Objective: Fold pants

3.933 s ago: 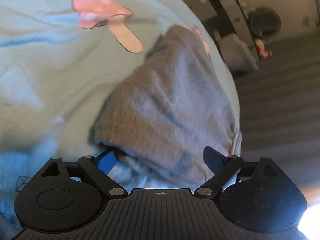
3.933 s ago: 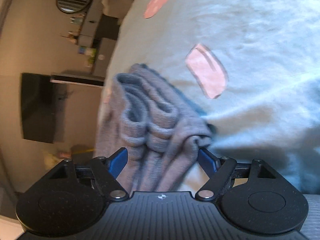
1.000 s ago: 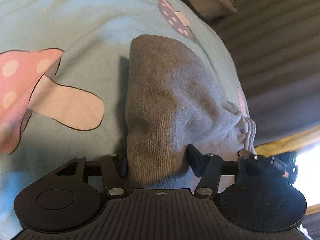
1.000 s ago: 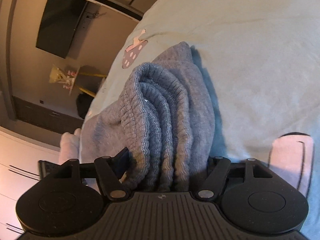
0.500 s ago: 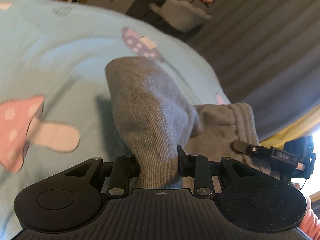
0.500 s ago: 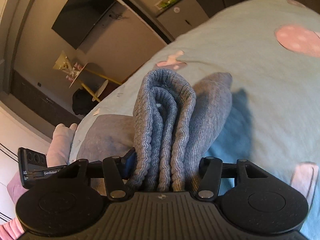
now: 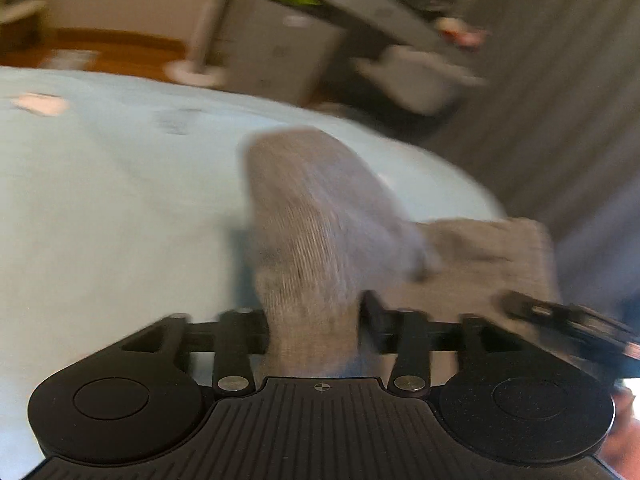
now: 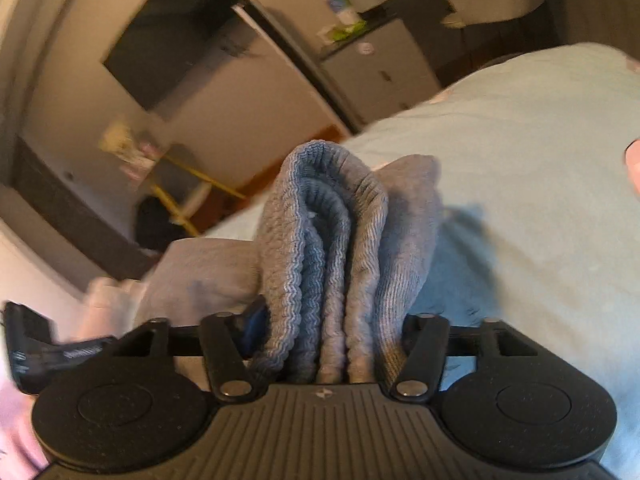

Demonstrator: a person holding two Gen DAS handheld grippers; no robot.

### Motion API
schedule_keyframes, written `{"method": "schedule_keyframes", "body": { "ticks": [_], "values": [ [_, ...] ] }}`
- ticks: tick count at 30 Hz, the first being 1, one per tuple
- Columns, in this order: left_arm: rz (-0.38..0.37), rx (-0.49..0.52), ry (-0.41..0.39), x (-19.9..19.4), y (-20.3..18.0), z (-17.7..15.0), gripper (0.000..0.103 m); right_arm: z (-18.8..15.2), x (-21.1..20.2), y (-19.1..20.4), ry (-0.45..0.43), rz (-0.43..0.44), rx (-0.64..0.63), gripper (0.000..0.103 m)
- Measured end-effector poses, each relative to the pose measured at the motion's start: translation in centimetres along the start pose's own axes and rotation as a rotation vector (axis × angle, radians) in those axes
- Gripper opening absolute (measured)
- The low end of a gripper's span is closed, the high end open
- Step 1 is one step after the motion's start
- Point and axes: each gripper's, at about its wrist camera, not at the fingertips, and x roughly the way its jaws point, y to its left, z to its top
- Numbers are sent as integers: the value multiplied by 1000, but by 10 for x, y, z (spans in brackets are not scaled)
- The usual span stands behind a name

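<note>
- The left gripper [image 7: 314, 320] pinches a bunched fold of the grey pants [image 7: 312, 232] between its two fingers; the cloth rises forward from the jaws as a rounded hump, its long axis running away from the camera
- The right gripper [image 8: 328, 344] clamps the ribbed waistband end of the pants [image 8: 332, 248], several stacked layers standing upright on edge between its fingers, the folds running straight ahead
- Between the two grips, more of the grey cloth lies flat on the bed, spreading to the right in the left wrist view and to the left in the right wrist view
- The other tool shows at the frame edge in each view, just beside the cloth
- The pants rest on a light blue bedsheet [image 7: 100, 200] with pink printed shapes, near its rounded edge; bare sheet stretches wide on the far side
- Beyond the bed: a dark curtain [image 7: 560, 100], grey cabinets [image 8: 380, 68], a wall-mounted dark screen [image 8: 168, 48], a wooden floor; the left wrist view is motion-blurred
</note>
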Motion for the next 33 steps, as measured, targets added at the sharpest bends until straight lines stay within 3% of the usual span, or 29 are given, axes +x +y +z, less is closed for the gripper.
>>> {"method": "schedule_keyframes", "body": {
  "ticks": [2, 4, 6, 11, 14, 17, 23, 25, 26, 27, 33],
  "values": [
    [100, 9, -5, 3, 6, -1, 58, -2, 6, -5, 3, -119, 15, 77],
    [108, 15, -12, -2, 14, -11, 68, -15, 1, -13, -28, -185, 36, 79],
    [114, 24, -22, -10, 24, -23, 73, -32, -9, -20, -53, -135, 82, 79],
    [199, 109, -73, -10, 14, -34, 73, -50, -33, -7, -157, -145, 54, 76],
    [216, 118, -125, -11, 1, -22, 75, -39, -34, 21, -210, -148, -38, 60],
    [199, 84, -154, -3, -11, -7, 78, -24, -9, 52, -163, -191, -202, 42],
    [242, 142, -97, 47, -31, 17, 79, -7, 46, 71, -62, -275, -322, 38],
    [271, 170, -75, 62, -27, 14, 83, -6, 62, 64, -27, -342, -364, 21],
    [287, 182, -65, 70, -24, 13, 87, -7, 68, 59, -12, -373, -381, 2],
    [296, 185, -70, 74, -20, 12, 93, -8, 71, 53, -13, -394, -393, 0],
    [349, 229, -123, 91, -25, 8, 100, 0, 83, 37, -36, -333, -353, 0]
  ]
}}
